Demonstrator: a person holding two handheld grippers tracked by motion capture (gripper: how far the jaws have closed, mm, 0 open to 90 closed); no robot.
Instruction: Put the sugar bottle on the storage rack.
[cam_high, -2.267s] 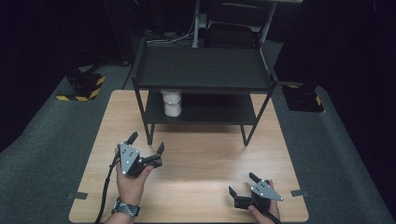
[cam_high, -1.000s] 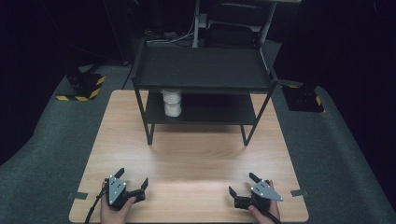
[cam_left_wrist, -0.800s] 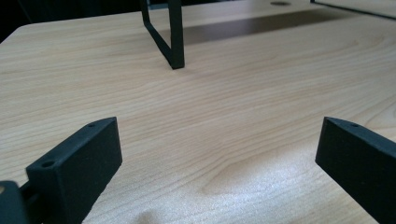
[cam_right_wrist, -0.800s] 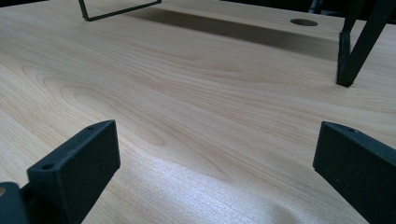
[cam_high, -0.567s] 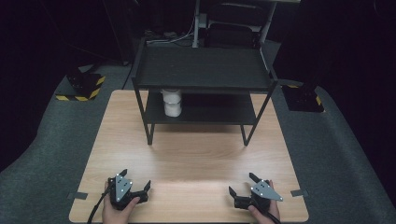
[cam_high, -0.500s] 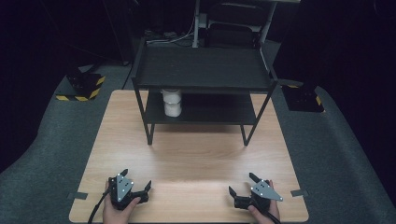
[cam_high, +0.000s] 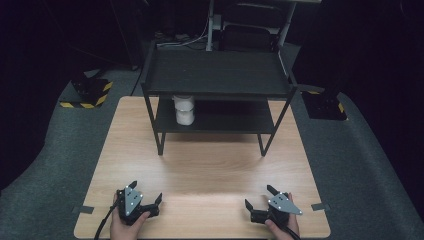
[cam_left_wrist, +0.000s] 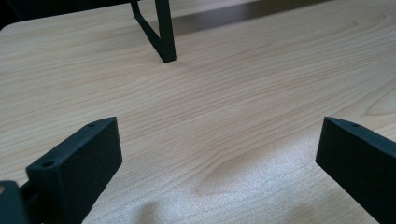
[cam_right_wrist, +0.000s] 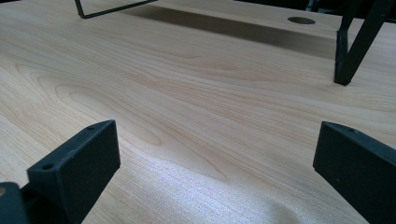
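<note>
My left gripper (cam_high: 146, 192) rests low on the wooden table (cam_high: 210, 170) near its front left corner, jaws wide open and empty. In the left gripper view the left gripper (cam_left_wrist: 217, 154) has only bare wood between its jaws, with a shelf leg (cam_left_wrist: 164, 35) ahead. My right gripper (cam_high: 259, 198) sits near the front right corner, open too, nothing in it. The right gripper view has the right gripper (cam_right_wrist: 215, 154) spread over bare wood. A white cylindrical container (cam_high: 184, 109) stands on the lower tier of a black two-tier shelf (cam_high: 216, 75) at the table's far side.
The shelf's black legs (cam_right_wrist: 348, 51) stand on the table ahead of both grippers. A round hole (cam_right_wrist: 301, 20) is cut in the tabletop under the shelf. Grey carpet (cam_high: 365, 150) surrounds the table, with yellow-black striped blocks (cam_high: 90, 95) on the floor at the left.
My left gripper has drawn back from mid-table to the front left edge and settled there, still open. The right gripper has not moved.
</note>
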